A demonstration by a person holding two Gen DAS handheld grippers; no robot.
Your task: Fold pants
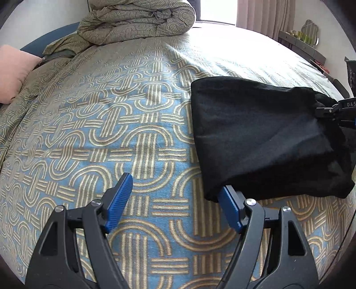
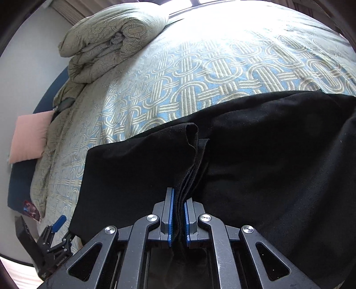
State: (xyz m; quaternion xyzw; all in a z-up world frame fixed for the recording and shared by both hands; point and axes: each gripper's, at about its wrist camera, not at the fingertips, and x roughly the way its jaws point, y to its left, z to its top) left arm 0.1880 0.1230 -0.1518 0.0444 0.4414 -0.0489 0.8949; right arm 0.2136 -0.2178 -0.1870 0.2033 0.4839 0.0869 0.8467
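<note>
Pants: black pants (image 1: 262, 135) lie folded over on the bedspread (image 1: 124, 124), towards the right side of the left wrist view; in the right wrist view they (image 2: 255, 155) fill the lower middle and right of the picture.
Pants edge: several layers of the black cloth come together in a bunched fold that runs down into the right gripper's jaws.
Right gripper: the right gripper (image 2: 178, 213) is clamped on that bunched fold, its 2 blue pads (image 2: 170, 213) pressed against the cloth from both sides; in the left wrist view only its black tip (image 1: 331, 110) shows at the far right corner of the pants.
Left gripper: the left gripper (image 1: 175, 195) is spread wide with nothing between its jaws; it points down at the bedspread.
Left gripper and pants: the right-hand blue pad (image 1: 230, 209) sits at the near left corner of the pants, whose edge overlaps its tip; whether they touch I cannot tell. The left-hand pad is over bare bedspread.
Left gripper seen from the right: it (image 2: 59, 231) shows small at the lower left, beside the near edge of the pants.
Bedspread: blue with a tan pattern of interlocked loops, covering the bed.
Duvet: a rolled duvet (image 1: 138, 22) in the same pattern lies at the far end of the bed.
Pillow: a pink pillow (image 1: 14, 71) rests at the left edge of the bed.
Curtain: a curtain (image 1: 258, 15) hangs beside the bright window beyond the bed.
</note>
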